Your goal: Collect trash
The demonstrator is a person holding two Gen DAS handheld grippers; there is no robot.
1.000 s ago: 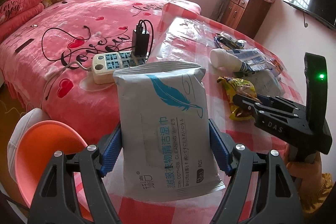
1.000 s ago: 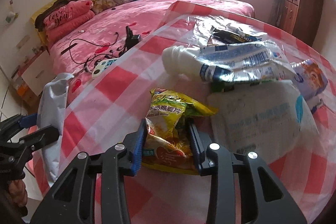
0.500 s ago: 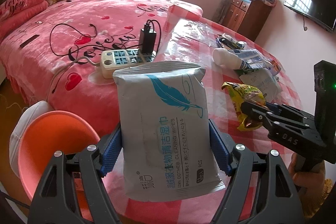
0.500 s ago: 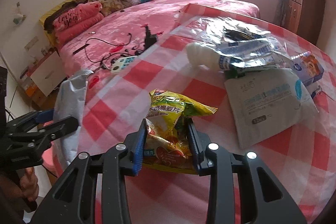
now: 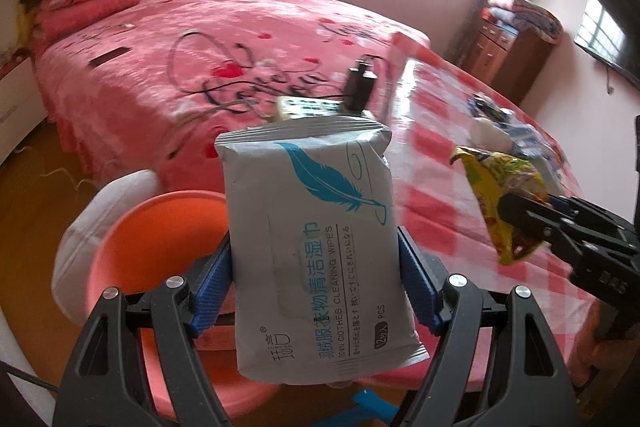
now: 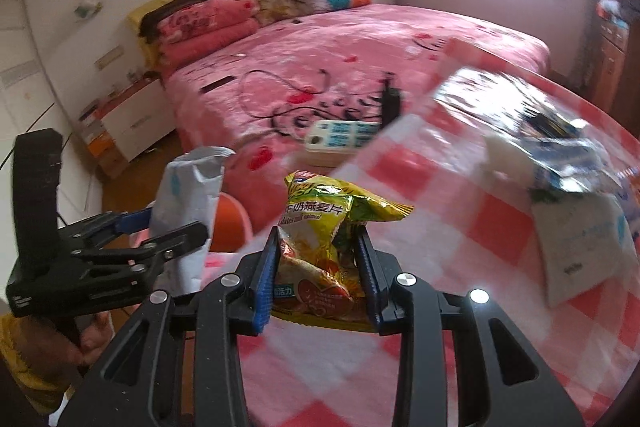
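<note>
My left gripper (image 5: 314,267) is shut on a grey wet-wipes pack (image 5: 316,227) with a blue feather print, held upright over the orange bin (image 5: 160,227) beside the table. The pack also shows in the right wrist view (image 6: 188,203), with the left gripper (image 6: 160,231) at the left. My right gripper (image 6: 318,267) is shut on a yellow snack packet (image 6: 320,235), lifted above the red-checked table (image 6: 460,227). The packet also shows in the left wrist view (image 5: 504,195), in the right gripper (image 5: 524,211).
More trash lies on the table at right: a white bottle (image 6: 508,155), a white wipes pack (image 6: 584,251) and blue wrappers (image 6: 560,147). A power strip (image 6: 340,139) with a black plug lies on the pink bed (image 5: 200,59). A wooden dresser (image 5: 508,51) stands behind.
Both grippers have moved left off the table toward the orange bin. The snack packet has been lifted from the tablecloth. The wipes pack now hangs over the bin.
</note>
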